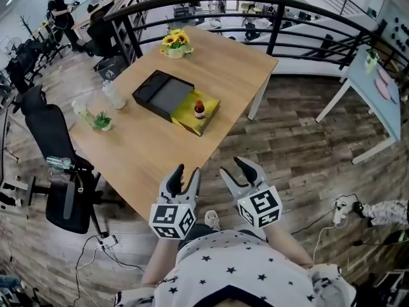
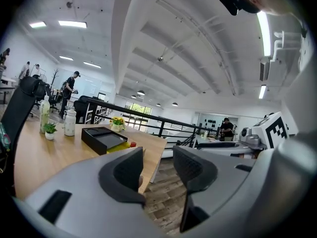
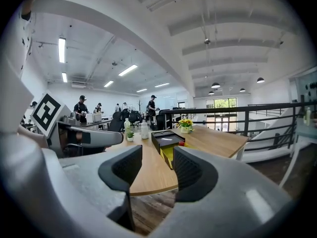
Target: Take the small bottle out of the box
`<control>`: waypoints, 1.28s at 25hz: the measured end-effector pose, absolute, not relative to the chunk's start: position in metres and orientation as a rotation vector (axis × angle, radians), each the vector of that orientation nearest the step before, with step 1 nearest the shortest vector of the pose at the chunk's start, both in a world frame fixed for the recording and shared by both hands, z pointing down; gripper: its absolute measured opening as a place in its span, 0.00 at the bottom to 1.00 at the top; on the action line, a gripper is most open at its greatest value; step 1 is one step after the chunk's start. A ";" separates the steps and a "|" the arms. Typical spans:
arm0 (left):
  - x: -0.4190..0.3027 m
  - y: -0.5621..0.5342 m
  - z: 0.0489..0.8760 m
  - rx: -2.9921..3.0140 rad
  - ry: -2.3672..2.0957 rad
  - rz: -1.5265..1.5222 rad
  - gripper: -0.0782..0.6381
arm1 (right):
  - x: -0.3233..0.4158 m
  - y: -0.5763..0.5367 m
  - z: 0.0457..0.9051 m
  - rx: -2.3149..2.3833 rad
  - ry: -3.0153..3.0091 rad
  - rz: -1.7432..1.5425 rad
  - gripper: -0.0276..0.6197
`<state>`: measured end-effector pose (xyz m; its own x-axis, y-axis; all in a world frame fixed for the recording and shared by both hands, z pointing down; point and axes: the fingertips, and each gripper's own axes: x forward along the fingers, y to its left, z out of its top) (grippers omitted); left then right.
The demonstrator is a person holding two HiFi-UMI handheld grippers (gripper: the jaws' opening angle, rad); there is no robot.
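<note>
A small brown bottle with a red cap [image 1: 199, 109] stands upright in the yellow tray [image 1: 206, 119] of an open box on the wooden table [image 1: 153, 146]. The box's black lid [image 1: 162, 94] lies beside the tray, toward the table's left. Both grippers hang well short of the box, off the table's near corner. My left gripper [image 1: 187, 171] is open and empty, and so is my right gripper [image 1: 236, 165]. In the left gripper view the black lid [image 2: 103, 138] and the red cap [image 2: 132, 144] show beyond the jaws. In the right gripper view the box [image 3: 168, 145] sits ahead between the jaws.
A pot of sunflowers [image 1: 176, 44] stands at the table's far edge. A clear bottle [image 1: 114, 95] and a small green plant [image 1: 100, 121] sit on its left side. A black office chair [image 1: 54, 152] is left of the table; a black railing [image 1: 275, 18] runs behind it.
</note>
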<state>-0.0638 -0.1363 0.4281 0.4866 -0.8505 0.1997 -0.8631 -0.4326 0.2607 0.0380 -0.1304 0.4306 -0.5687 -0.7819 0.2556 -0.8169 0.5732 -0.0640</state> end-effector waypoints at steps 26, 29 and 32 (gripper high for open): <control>-0.086 -0.257 0.454 2.343 -1.425 0.064 0.35 | 0.015 -0.274 0.447 1.332 -2.577 0.255 0.32; -0.086 -0.266 0.458 2.322 -1.429 0.061 0.35 | 0.018 -0.292 0.451 1.331 -2.575 0.246 0.32; -0.086 -0.279 0.466 2.298 -1.437 0.066 0.35 | 0.024 -0.314 0.457 1.330 -2.570 0.259 0.32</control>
<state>-0.0856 -0.2790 0.4659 0.4627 -0.8473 0.2607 -0.8676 -0.3723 0.3296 0.0237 -0.3140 0.4572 -0.5585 -0.7780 0.2877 -0.8198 0.5707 -0.0482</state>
